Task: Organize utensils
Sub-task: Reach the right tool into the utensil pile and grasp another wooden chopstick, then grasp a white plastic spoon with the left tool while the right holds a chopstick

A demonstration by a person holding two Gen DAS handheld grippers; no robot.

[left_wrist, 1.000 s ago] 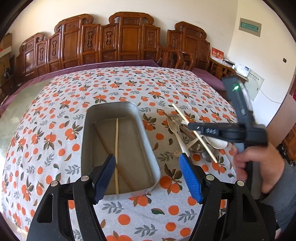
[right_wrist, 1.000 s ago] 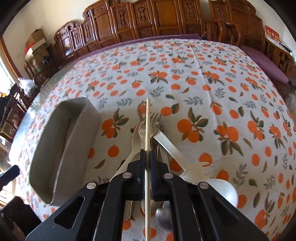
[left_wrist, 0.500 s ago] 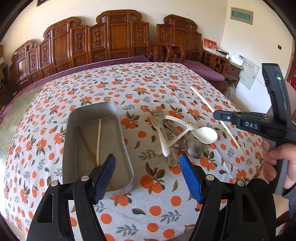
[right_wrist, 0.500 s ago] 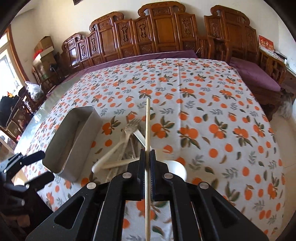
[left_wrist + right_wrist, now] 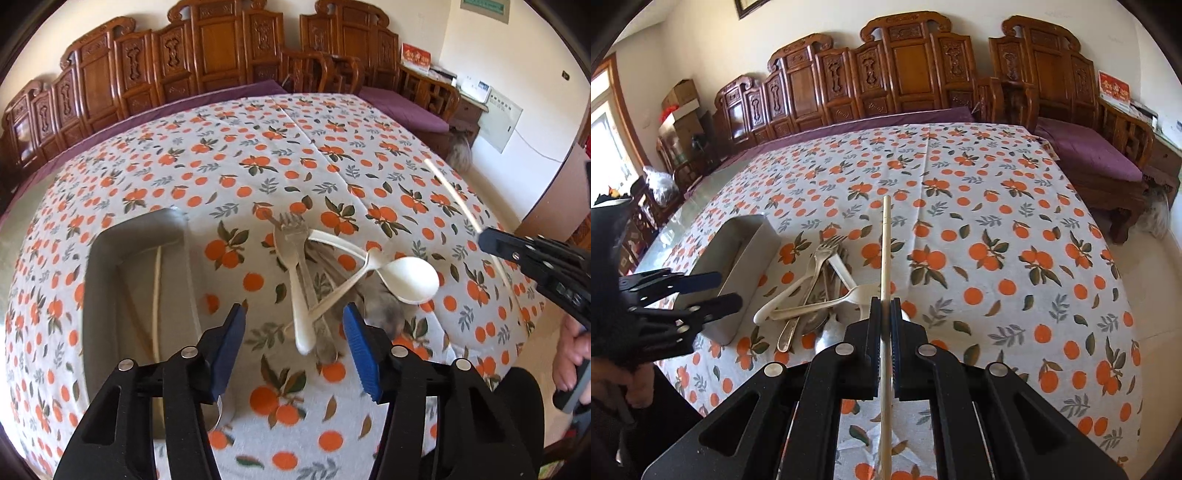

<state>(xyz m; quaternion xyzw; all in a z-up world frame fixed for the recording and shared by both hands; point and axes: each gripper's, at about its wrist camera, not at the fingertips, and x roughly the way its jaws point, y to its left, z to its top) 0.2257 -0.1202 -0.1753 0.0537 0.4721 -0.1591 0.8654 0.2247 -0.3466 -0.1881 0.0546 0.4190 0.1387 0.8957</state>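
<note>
Right tongs clamped on a pale chopstick, left tongs closing with nothing between them above the utensil pile, metal tray just left of them

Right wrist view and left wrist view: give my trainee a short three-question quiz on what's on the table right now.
1. True or false: the right hand-held gripper is shut on a chopstick.
2. Which item lies inside the metal tray? A) a chopstick B) the white spoon C) a fork
3. Fill in: the pile of forks and spoons lies on the tablecloth beside the tray, ahead of the ______ hand-held gripper.

Key: 1 true; 2 A, a pale chopstick lies along the tray floor; 3 left, whose jaws are closing with nothing gripped between them.
</note>
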